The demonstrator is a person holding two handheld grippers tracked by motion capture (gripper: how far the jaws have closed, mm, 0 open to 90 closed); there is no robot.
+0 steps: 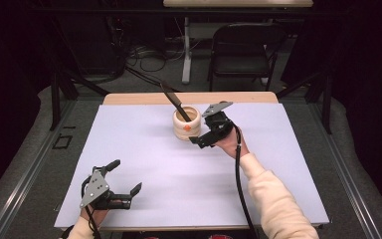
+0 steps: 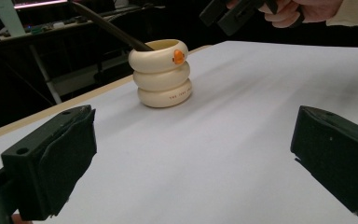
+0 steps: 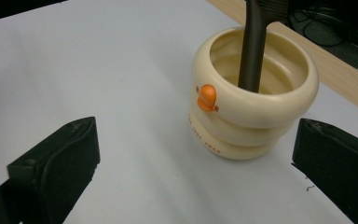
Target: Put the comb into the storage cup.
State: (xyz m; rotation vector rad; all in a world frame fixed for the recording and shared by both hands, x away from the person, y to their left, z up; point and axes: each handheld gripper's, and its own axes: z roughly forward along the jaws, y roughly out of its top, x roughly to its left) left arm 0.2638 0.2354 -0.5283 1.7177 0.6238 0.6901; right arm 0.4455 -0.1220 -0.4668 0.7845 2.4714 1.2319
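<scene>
— Shadows swallow the top of the dark flat-handled utensil (image 3: 254,42); we see its handle leaning out of the cream ribbed holder shaped like three stacked rings (image 1: 187,123), but its working end is hidden inside, so we cannot tell what tool it is.

— We agree. The holder stands at the far middle of the white table (image 1: 144,149), with an orange knob (image 3: 207,97) on its top ring; the small lettering on its lowest ring is too blurred for us to read.

— The right gripper (image 1: 199,141) sits just beside the holder, its jaws spread wide with nothing between them.

— The left gripper (image 1: 127,177) rests at the near left corner, well apart, jaws also wide and empty.
</scene>
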